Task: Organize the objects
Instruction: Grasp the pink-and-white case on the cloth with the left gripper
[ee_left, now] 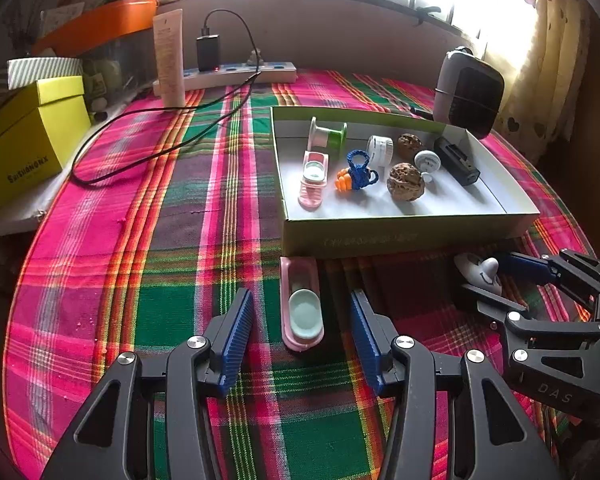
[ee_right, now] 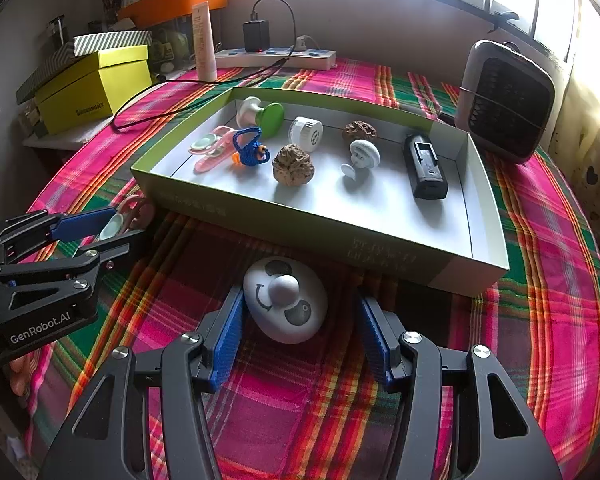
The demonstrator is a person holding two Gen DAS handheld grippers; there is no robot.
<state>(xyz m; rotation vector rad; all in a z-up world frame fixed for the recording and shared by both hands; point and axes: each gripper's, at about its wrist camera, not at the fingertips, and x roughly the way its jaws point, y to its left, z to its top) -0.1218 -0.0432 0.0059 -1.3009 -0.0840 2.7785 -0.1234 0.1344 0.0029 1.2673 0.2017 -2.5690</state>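
Progress: most items already lay in the tray; judging by the layout, two things were left on the counter, so the sorting looked near its end.
Tray: an open shallow box at the centre of the right wrist view, holding a black battery pack, two walnuts, a green spool, a white tape roll, a pink clip case, a white suction hook and a blue knitted toy.
Left hand-held gripper: spread, straddling a second pink case below the tray, pads not touching.
Right hand-held gripper: spread around a white face-painted egg, apparently not pinching it.
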